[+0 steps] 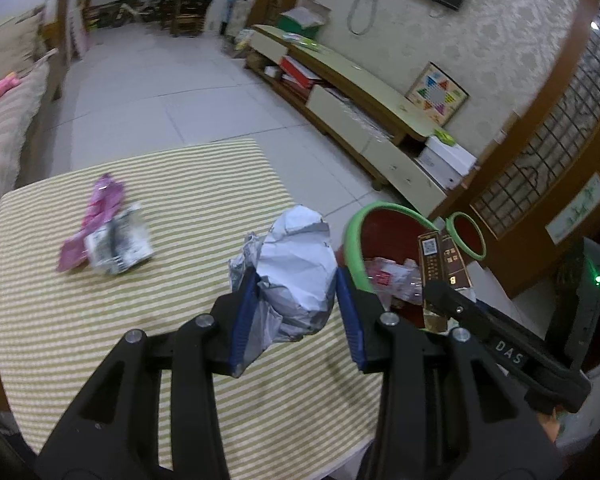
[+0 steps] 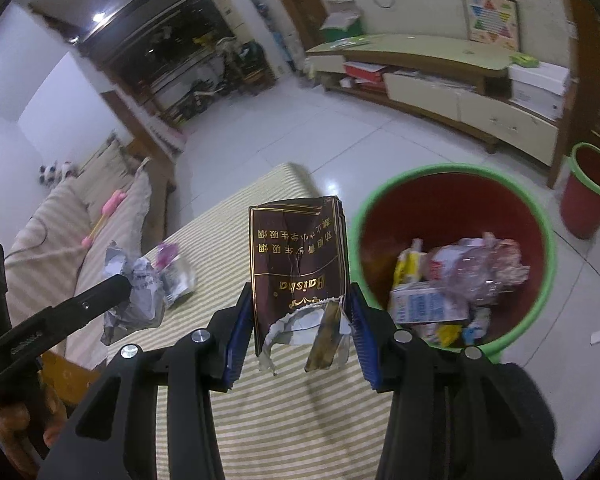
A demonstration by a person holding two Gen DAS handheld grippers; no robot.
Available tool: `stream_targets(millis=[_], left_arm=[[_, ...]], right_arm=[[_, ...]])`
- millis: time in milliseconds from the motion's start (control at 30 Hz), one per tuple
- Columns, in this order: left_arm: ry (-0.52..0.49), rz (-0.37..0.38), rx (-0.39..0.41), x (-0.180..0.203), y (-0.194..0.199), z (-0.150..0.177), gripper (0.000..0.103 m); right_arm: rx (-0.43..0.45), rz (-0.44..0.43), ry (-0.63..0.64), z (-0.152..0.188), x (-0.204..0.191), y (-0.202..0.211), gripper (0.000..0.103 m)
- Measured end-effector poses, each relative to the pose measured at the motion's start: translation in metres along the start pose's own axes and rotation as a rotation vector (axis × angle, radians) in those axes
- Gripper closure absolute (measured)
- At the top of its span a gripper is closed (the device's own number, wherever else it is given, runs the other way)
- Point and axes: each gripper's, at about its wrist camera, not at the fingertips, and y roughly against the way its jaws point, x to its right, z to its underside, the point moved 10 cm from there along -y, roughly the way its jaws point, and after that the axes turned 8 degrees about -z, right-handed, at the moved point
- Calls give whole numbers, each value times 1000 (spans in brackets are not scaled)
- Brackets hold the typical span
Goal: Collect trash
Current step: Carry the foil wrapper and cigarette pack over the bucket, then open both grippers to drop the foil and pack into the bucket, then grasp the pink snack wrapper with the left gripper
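Red plastic bin (image 2: 452, 200) with a green rim is our landmark: just beside it, over the striped tablecloth (image 1: 140, 320), our right gripper (image 2: 300, 320) clamps a torn brown cigarette pack (image 2: 298, 256), while farther off our left gripper (image 1: 296, 300) pinches crumpled grey paper (image 1: 300, 264).

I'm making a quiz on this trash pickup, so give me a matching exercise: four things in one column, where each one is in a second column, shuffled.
1. crumpled gray paper
2. brown cigarette pack
3. pink wrapper
4. blue-and-white carton

A. inside the red bin
B. lying on the striped table
C. gripped in the right claw
D. gripped in the left claw

Pairs: 1-D, 2-C, 3-B, 4-A
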Motion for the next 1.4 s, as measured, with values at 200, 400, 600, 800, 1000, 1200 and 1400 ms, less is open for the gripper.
stream_targets(millis=[200, 400, 600, 800, 1000, 1200, 1400], left_arm=[[-65, 77, -58, 51, -36, 1, 65], [-113, 137, -87, 98, -66, -8, 65], [-134, 179, -113, 133, -89, -16, 65], [-161, 198, -120, 155, -104, -25, 65], [-174, 217, -98, 165, -109, -37, 45], [-155, 216, -89, 157, -109, -39, 32], [-154, 120, -53, 93, -100, -33, 19]], right_arm=[[45, 72, -47, -14, 48, 18, 59], [80, 126, -93, -29, 94, 31, 59], [87, 152, -115, -35, 121, 34, 59], [75, 161, -133, -31, 137, 26, 59], [64, 185, -152, -32, 148, 15, 55], [69, 189, -178, -35, 150, 10, 39], [62, 191, -142, -32, 133, 12, 31]])
